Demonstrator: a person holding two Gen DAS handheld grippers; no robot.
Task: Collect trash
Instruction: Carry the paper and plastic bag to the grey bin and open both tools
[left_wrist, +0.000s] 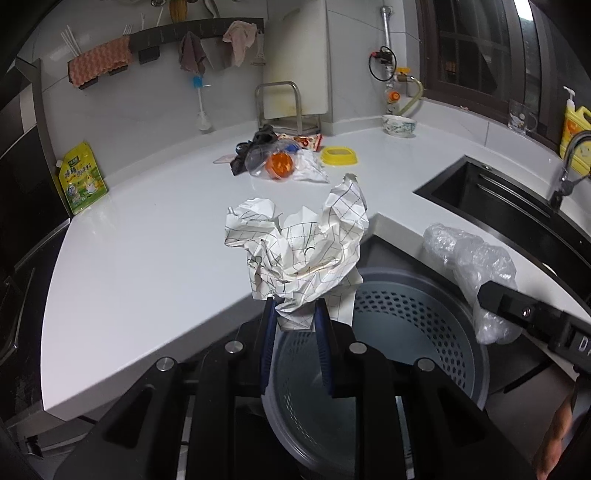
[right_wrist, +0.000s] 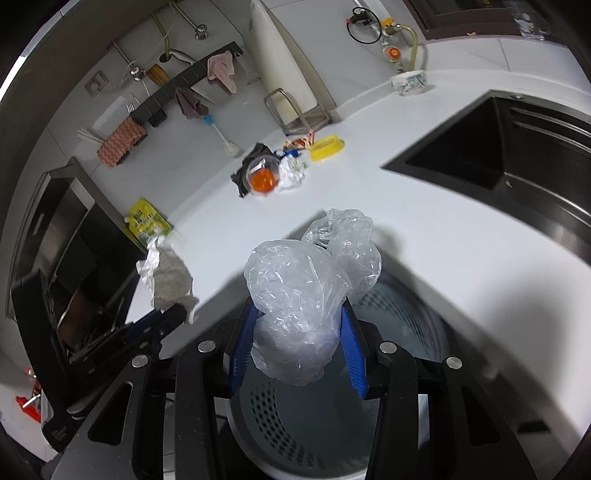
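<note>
Trash is light and crushable: left gripper (left_wrist: 294, 314) pinches crumpled paper (left_wrist: 295, 245), right gripper (right_wrist: 300, 325) clamps a plastic bag (right_wrist: 306, 280) above the bin (left_wrist: 476, 354).

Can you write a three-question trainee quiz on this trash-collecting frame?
1. What does the left hand-held gripper hold?
2. True or false: the right hand-held gripper is empty.
3. What lies below both loads? A) sink B) perforated bin C) bowl

Key:
1. Crumpled grid-printed paper.
2. False; it grips a crumpled clear plastic bag.
3. B, the perforated bin.
</note>
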